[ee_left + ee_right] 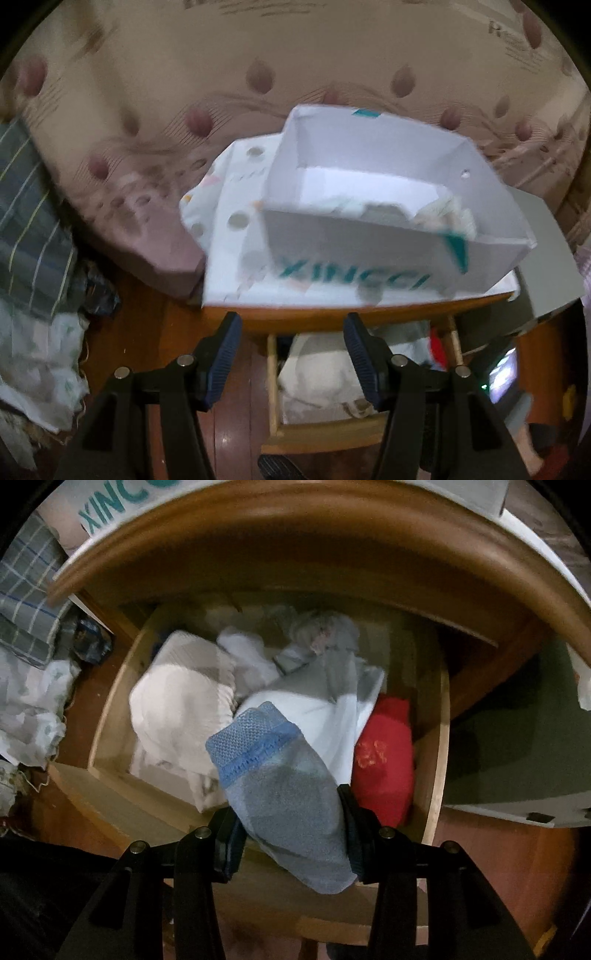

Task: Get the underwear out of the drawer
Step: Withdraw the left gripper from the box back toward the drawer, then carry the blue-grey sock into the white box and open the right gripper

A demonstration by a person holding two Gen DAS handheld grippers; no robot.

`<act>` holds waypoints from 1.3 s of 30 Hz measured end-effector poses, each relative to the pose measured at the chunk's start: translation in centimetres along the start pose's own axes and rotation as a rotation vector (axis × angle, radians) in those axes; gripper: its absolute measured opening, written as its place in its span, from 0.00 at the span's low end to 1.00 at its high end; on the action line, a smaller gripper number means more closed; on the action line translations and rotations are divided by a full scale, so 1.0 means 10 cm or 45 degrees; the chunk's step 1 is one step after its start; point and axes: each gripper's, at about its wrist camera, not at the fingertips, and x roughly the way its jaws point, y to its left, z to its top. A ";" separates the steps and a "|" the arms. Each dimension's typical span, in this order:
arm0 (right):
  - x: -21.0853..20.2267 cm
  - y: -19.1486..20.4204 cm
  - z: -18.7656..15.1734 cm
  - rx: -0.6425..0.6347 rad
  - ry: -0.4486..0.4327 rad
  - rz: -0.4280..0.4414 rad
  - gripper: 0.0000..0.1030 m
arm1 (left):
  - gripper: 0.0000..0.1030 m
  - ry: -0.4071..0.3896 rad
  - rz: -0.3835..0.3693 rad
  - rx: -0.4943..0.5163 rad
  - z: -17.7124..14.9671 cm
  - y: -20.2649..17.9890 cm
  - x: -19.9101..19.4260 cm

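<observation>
While my right tongs clamp blue-grey underwear over drawer's front edge, left tongs hang open w/ nothing between.

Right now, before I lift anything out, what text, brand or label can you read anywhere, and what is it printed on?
"XINCCI": teal letters on the front wall of the white cardboard box on the wooden cabinet top; blurred, last letters uncertain.
"XINC": same box in the right wrist view, cut off by the cabinet edge.
Dark print on the patterned mattress: too blurred to read.
Gold mark on the red cloth in the drawer: unreadable.
</observation>
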 end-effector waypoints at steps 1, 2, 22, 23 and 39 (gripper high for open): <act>-0.02 0.00 0.01 -0.001 -0.002 0.002 0.41 | 0.57 0.012 0.013 -0.015 -0.08 0.05 0.05; -0.03 0.00 0.02 0.001 -0.001 -0.003 0.41 | 0.57 0.031 0.021 -0.036 -0.17 0.10 0.13; -1.95 0.30 0.42 -0.122 -0.223 0.016 0.41 | 0.57 0.214 0.010 -0.178 -0.93 0.23 1.10; -2.06 0.30 0.49 -0.120 -0.252 0.010 0.41 | 0.57 0.217 0.006 -0.175 -0.93 0.22 1.11; -2.12 0.12 1.89 -0.036 -0.286 -0.252 0.41 | 0.57 0.274 -0.009 -0.123 -0.95 0.13 1.25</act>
